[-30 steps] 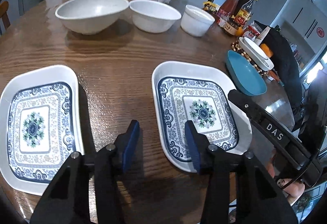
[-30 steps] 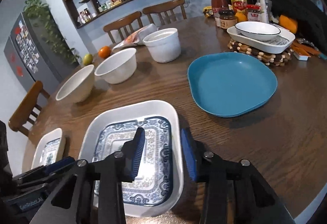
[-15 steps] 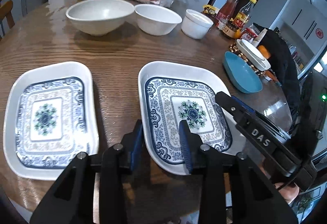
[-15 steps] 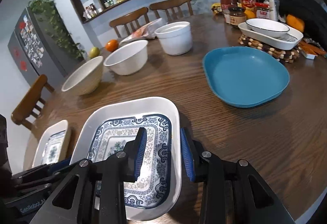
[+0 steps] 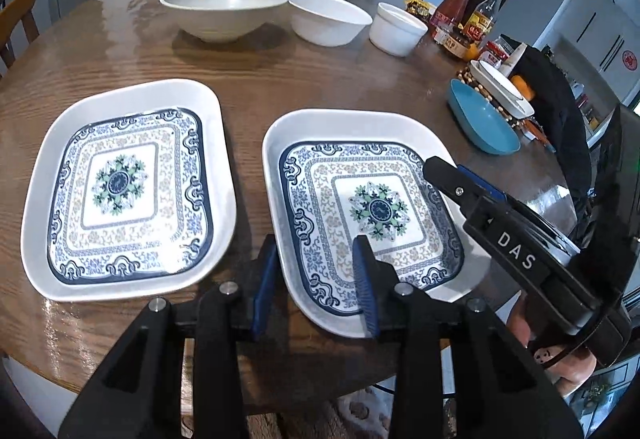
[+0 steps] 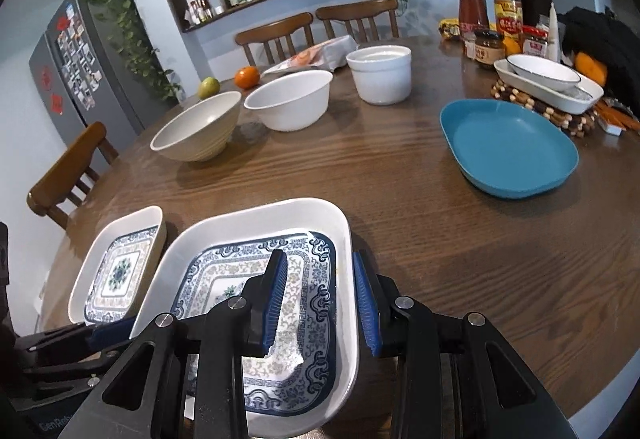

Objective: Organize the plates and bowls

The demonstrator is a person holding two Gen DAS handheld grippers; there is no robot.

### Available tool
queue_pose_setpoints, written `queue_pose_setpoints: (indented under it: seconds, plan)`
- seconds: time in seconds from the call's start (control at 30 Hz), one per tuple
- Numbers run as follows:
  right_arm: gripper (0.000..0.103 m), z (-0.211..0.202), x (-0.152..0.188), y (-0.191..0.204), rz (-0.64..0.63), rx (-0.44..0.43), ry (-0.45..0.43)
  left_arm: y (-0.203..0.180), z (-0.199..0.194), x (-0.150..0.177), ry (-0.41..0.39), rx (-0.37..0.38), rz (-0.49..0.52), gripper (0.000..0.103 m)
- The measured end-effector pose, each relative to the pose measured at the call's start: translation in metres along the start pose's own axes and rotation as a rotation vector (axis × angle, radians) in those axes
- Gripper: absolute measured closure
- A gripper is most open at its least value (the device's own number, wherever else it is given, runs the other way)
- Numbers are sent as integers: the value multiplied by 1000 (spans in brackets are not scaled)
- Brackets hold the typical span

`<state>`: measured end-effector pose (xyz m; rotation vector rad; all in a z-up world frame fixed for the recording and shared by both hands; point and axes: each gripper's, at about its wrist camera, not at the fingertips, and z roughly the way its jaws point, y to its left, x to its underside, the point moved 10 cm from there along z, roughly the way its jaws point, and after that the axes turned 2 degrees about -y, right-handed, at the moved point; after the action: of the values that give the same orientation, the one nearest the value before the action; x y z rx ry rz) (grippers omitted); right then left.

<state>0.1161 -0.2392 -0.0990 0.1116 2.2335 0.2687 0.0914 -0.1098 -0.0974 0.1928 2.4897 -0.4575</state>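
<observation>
Two blue-and-white patterned rectangular plates lie on the round wooden table (image 5: pixel 320 79). My left gripper (image 5: pixel 314 279) is shut on the near left corner of the right-hand patterned plate (image 5: pixel 360 119), one pad outside the rim and one over the pattern. My right gripper (image 6: pixel 320 299) is shut on that same plate (image 6: pixel 260 215) at its right rim, which runs between its pads. The right gripper's fingers (image 5: pixel 460 183) show at the plate's right edge in the left wrist view. The second patterned plate (image 5: pixel 128 91) lies just left of the held one, a narrow gap apart.
A beige bowl (image 5: pixel 224 5), a white bowl (image 5: pixel 328 17) and a white ramekin (image 5: pixel 396 29) stand in a row farther back. A blue plate (image 6: pixel 508 151) lies to the right, beside a white dish on a beaded trivet (image 6: pixel 548 79), bottles and jars (image 6: pixel 492 19). Chairs ring the table.
The left jaws closed on the plate's corner. The plate held by both grippers shifted left, and the gap to the other patterned plate shrank.
</observation>
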Motion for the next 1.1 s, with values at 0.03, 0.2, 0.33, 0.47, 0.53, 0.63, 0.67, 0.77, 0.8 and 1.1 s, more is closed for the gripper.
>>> queue_pose_setpoints:
  seconds: [0.03, 0.2, 0.33, 0.47, 0.53, 0.63, 0.67, 0.77, 0.8, 1.1]
  plan:
    - [66, 0, 1, -1, -2, 7, 0, -1, 0, 0, -3, -1, 2, 69]
    - [66, 0, 6, -4, 16, 14, 7, -6, 3, 0, -2, 1, 13, 67]
    - [66, 1, 7, -6, 17, 22, 8, -9, 5, -1, -6, 3, 18, 64]
    - [66, 0, 7, -9, 31, 26, 6, -10, 4, 1, 4, 35, 8, 60]
    - [66, -1, 6, -10, 35, 29, 10, -10, 2, 1, 5, 46, 4, 56]
    - [51, -6, 5, -11, 59, 25, 2, -7, -7, -1, -24, 37, 8, 46]
    - [45, -9, 4, -10, 62, 24, -6, -6, -11, -2, -37, 35, 7, 42]
    - [29, -17, 1, -7, 56, 28, -28, 1, -24, -4, -75, 26, 2, 34]
    - [27, -20, 1, -5, 51, 30, -33, 2, -29, -4, -85, 31, 1, 31]
    - [16, -42, -1, 17, 27, 15, -73, 14, -70, -9, -171, 84, -20, 20]
